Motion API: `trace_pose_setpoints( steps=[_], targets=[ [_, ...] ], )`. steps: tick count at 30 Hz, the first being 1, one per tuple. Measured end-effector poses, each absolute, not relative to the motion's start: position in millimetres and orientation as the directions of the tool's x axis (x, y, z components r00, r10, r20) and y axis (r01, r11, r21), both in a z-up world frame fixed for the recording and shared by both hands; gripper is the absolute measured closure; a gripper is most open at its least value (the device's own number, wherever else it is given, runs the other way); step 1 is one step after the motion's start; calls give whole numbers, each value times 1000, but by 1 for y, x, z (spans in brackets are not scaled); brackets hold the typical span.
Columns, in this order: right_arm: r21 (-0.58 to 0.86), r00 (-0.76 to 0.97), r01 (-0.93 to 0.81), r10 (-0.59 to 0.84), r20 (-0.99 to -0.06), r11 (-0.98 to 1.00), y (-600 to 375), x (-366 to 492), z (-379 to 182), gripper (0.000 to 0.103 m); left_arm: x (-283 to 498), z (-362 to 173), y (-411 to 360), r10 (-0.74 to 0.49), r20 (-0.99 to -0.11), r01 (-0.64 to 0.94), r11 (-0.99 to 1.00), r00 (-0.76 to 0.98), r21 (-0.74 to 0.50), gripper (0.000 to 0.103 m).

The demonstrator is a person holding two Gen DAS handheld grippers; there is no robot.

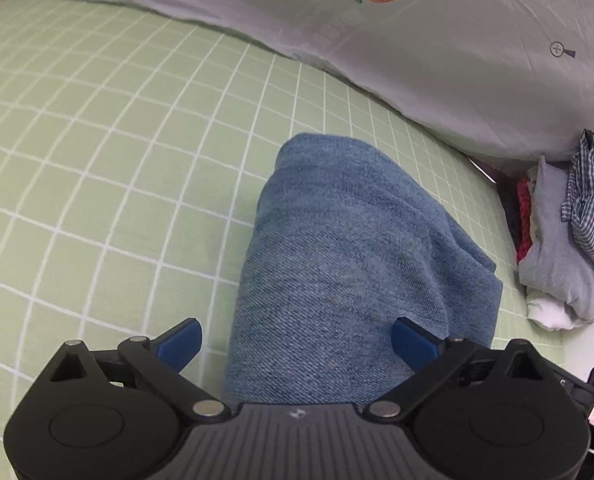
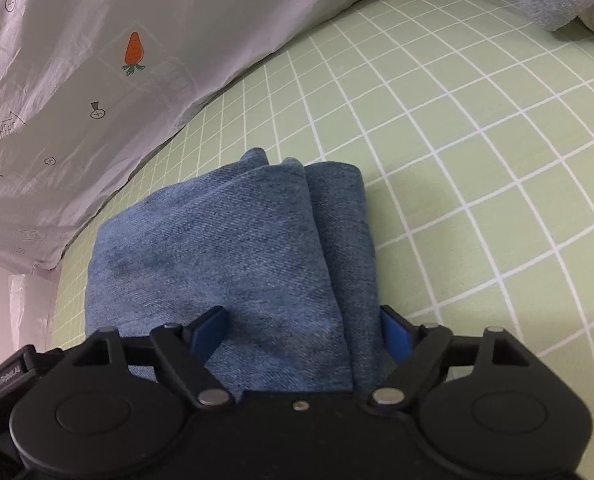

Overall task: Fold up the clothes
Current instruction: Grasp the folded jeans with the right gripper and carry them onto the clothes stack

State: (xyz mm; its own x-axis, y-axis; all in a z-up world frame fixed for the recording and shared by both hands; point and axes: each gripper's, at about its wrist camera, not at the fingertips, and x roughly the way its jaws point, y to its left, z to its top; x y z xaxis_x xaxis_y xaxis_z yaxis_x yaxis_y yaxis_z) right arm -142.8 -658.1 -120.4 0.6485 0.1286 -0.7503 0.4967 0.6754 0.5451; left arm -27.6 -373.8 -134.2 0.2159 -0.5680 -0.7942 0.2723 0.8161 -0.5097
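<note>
A folded blue denim garment [image 1: 345, 264] lies on the green checked bedsheet [image 1: 97, 160]. My left gripper [image 1: 297, 344] is open, its blue pads [image 1: 181, 340] spread to either side of the near end of the denim. In the right wrist view the same denim garment [image 2: 233, 256] lies folded in layers. My right gripper [image 2: 303, 336] is open, with its blue pads [image 2: 209, 332] on either side of the denim's near end. Whether the pads touch the cloth is unclear.
A white quilt with carrot prints [image 1: 417, 40] lies along the far side of the bed and also shows in the right wrist view [image 2: 97, 80]. A pile of other clothes [image 1: 565, 240], grey, checked and red, sits at the right. The green sheet [image 2: 477, 160] stretches around the denim.
</note>
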Motion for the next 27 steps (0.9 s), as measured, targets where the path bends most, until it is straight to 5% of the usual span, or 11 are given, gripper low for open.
trace_pose_setpoints(
  steps=[1, 3, 5, 8, 15, 27],
  targets=[
    [556, 656, 484, 141, -742, 675, -658, -142, -121, 33, -29, -136, -373, -592, -779, 257, 801, 207, -541, 20],
    [556, 661, 463, 149, -735, 691, -656, -144, -117, 72, -34, -132, -373, -598, -770, 269, 797, 221, -541, 31],
    [570, 685, 448, 146, -714, 689, -656, -153, -108, 84, -39, -124, -372, -607, -761, 284, 789, 230, -544, 44],
    [605, 726, 438, 135, -674, 664, -655, -169, -91, 86, -46, -111, -372, -641, -732, 301, 762, 228, -573, 52],
    [620, 802, 465, -6, -597, 632, -662, -226, -32, 87, -69, -56, -406, -747, -637, 422, 647, 188, -634, 53],
    [584, 848, 529, -358, -391, 615, -780, -348, 76, 87, -138, 28, -591, -892, -437, 578, 420, 119, -700, 53]
  ],
)
